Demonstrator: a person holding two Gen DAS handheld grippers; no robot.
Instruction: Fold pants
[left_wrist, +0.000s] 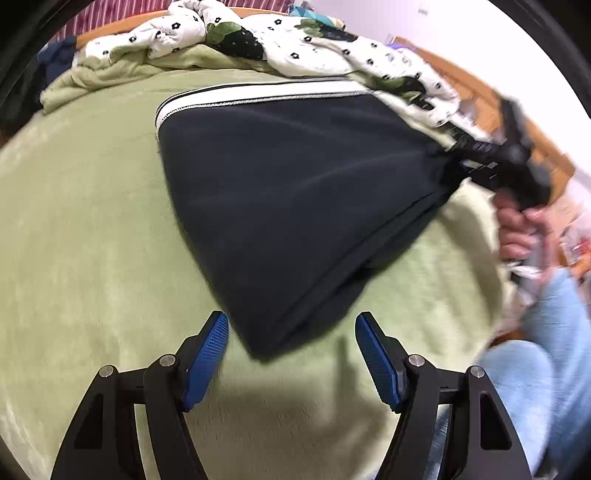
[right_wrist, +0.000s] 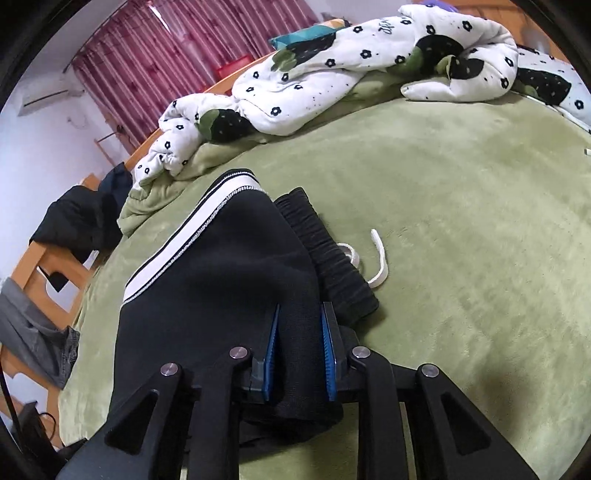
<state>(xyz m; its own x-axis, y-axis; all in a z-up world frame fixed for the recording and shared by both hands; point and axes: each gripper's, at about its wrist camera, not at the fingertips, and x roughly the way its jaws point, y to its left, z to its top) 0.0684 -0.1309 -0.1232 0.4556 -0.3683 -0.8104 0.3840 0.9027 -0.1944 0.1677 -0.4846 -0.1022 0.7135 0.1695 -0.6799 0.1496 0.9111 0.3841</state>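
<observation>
Dark navy pants (left_wrist: 295, 192) with a white side stripe (left_wrist: 258, 94) lie folded on a green blanket (left_wrist: 92, 240). My left gripper (left_wrist: 291, 325) is open and empty, its blue pads either side of the near corner of the pants. My right gripper (left_wrist: 476, 158) is shut on the pants' far right edge, bunching and lifting the cloth. In the right wrist view the right gripper (right_wrist: 300, 317) pinches the dark cloth (right_wrist: 221, 288). The elastic waistband (right_wrist: 325, 247) and a white drawstring (right_wrist: 376, 258) lie just beyond it.
A white quilt with black flowers (right_wrist: 332, 74) is heaped along the far side of the bed. Wooden bed frame and dark clothes (right_wrist: 74, 221) sit to the left, red curtains (right_wrist: 166, 55) behind. My light blue sleeve (left_wrist: 546, 350) is at the right.
</observation>
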